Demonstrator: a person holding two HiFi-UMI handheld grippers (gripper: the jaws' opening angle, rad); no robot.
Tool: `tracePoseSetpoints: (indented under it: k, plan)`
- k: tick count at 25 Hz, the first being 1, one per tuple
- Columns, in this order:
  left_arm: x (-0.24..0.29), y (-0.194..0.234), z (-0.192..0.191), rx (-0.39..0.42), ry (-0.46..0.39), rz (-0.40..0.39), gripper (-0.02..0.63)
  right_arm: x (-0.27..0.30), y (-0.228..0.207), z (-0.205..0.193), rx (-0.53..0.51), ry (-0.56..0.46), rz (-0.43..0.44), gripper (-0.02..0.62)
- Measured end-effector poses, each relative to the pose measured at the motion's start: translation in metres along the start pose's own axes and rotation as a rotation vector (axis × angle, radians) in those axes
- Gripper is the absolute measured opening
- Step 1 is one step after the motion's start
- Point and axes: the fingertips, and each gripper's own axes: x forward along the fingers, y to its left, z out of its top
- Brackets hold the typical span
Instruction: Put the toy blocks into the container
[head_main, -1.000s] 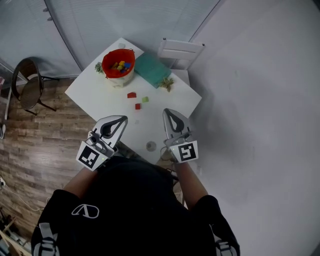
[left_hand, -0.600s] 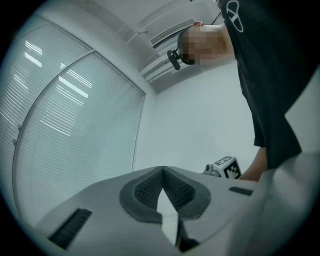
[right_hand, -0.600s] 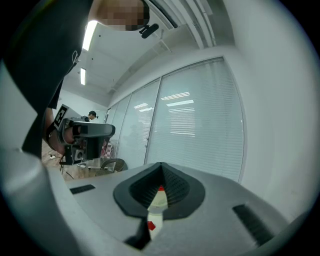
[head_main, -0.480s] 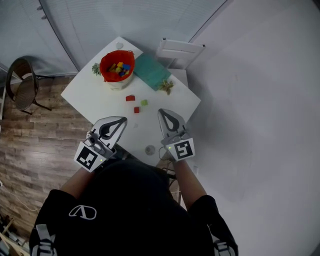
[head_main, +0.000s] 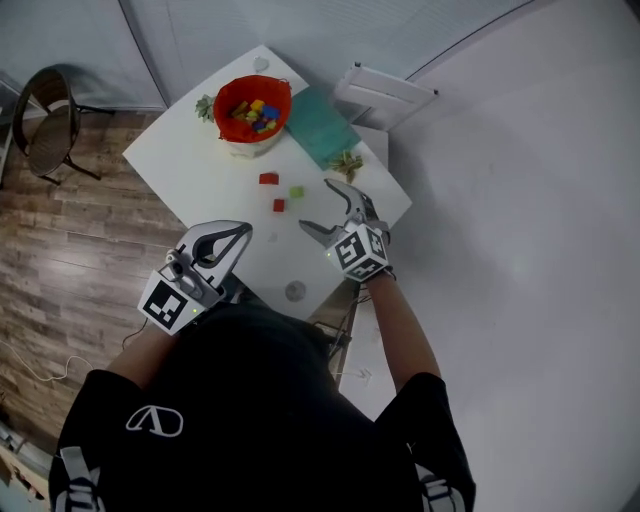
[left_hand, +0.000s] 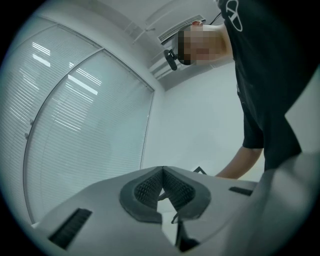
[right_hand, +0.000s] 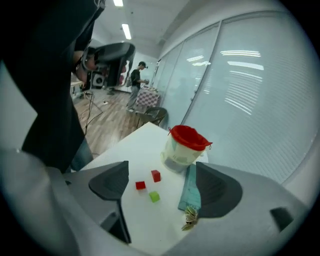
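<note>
Three loose toy blocks lie on the white table (head_main: 190, 185): a red block (head_main: 268, 179) (right_hand: 156, 175), a green block (head_main: 296, 192) (right_hand: 154, 197) and a second red block (head_main: 278, 205) (right_hand: 140, 185). The red-rimmed container (head_main: 252, 108) (right_hand: 186, 146) holds several coloured blocks at the far corner. My right gripper (head_main: 318, 205) (right_hand: 162, 187) hangs tilted down just right of the loose blocks. Its jaws have just been opening and stand open, with nothing between them. My left gripper (head_main: 243, 231) (left_hand: 162, 169) is shut and empty over the table's near edge, pointing level at the window.
A teal cloth (head_main: 322, 125) (right_hand: 190, 190) lies right of the container, with a small dried plant (head_main: 348, 162) (right_hand: 189, 217) at its near end. A white chair (head_main: 385, 95) stands behind the table, a dark chair (head_main: 50, 125) on the wood floor at left. A grey disc (head_main: 295, 291) marks the near edge.
My right gripper has dropped and swung forward towards the loose blocks, rolled over, and its jaws have gone from shut to open. The left gripper has shifted slightly and stays shut.
</note>
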Motion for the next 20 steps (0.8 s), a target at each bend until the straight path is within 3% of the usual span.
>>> tracePoseSetpoints:
  k: [11, 20]
  plan:
    - [-0.016, 0.007, -0.018, -0.028, 0.032, 0.054, 0.005, 0.086, 0.030, -0.079, -0.216, 0.320, 0.351, 0.407]
    - [-0.036, 0.009, -0.035, -0.035, 0.073, 0.087, 0.005, 0.146, 0.039, -0.140, -0.286, 0.509, 0.494, 0.356]
